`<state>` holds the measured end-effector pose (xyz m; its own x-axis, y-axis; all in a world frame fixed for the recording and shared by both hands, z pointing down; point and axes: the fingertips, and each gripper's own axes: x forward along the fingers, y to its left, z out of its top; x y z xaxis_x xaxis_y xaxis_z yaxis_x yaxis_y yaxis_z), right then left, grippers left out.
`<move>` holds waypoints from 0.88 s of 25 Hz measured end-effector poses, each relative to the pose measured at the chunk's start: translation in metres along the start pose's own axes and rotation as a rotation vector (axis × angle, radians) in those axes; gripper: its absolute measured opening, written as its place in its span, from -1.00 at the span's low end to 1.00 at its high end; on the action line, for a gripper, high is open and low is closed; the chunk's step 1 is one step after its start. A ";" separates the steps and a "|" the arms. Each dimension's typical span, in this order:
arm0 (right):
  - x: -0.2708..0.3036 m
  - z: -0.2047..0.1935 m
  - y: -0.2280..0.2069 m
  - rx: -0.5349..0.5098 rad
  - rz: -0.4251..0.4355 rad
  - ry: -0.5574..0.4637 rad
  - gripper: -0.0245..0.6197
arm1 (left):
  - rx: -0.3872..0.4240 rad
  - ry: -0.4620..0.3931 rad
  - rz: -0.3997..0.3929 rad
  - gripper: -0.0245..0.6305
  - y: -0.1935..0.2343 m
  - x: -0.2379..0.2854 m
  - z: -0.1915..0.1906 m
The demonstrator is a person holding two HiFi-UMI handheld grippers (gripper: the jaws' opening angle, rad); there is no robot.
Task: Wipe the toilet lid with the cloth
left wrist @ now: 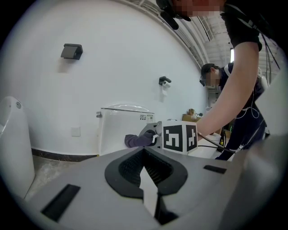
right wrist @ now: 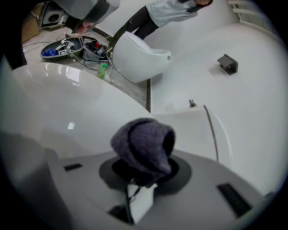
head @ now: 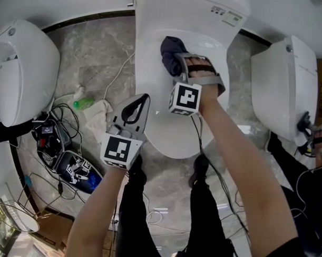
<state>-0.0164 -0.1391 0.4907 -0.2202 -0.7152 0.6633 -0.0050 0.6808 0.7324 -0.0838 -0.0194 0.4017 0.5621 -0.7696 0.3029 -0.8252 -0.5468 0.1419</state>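
A white toilet with its lid [head: 166, 128] down stands in the middle of the head view, its tank [head: 199, 10] at the top. My right gripper [head: 175, 60] is over the back of the lid, shut on a dark grey-purple cloth [head: 171, 54] that bulges out of its jaws [right wrist: 144, 146]. The cloth rests on or just above the lid near the hinge. My left gripper [head: 140, 104] hovers at the lid's left edge with its jaws shut and nothing between them. In the left gripper view the cloth [left wrist: 137, 140] and the tank [left wrist: 123, 128] lie ahead.
A second white toilet [head: 22, 69] stands at the left and a third [head: 283, 89] at the right. Cables, a green bottle [head: 83, 103], a crumpled white rag [head: 100, 114] and a blue-black open case [head: 73, 168] lie on the marble floor at the left. Another person stands at the right [left wrist: 216, 108].
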 end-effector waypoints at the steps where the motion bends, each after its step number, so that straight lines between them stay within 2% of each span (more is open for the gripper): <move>1: -0.002 -0.007 0.000 0.004 -0.002 0.006 -0.62 | -0.003 0.003 0.000 -0.90 -0.003 0.001 -0.001; 9: -0.017 -0.081 0.002 0.046 -0.009 0.080 -0.62 | -0.017 0.015 -0.032 -0.90 -0.035 0.022 -0.001; 12: -0.022 -0.108 0.004 0.064 -0.006 0.113 -0.62 | 0.021 0.002 -0.044 -0.90 -0.040 0.028 0.001; 15: -0.027 -0.134 0.007 0.081 -0.002 0.147 -0.62 | 0.024 0.000 -0.046 -0.90 -0.044 0.031 0.001; 18: -0.032 -0.155 0.008 0.099 -0.005 0.181 -0.62 | 0.003 0.013 -0.052 -0.90 -0.052 0.034 0.002; 22: -0.036 -0.176 0.010 0.131 -0.004 0.214 -0.62 | 0.029 0.007 -0.064 -0.90 -0.057 0.038 0.002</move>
<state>0.1634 -0.1341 0.5013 -0.0088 -0.7258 0.6878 -0.1346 0.6825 0.7184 -0.0153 -0.0175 0.4032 0.6128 -0.7307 0.3009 -0.7857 -0.6039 0.1340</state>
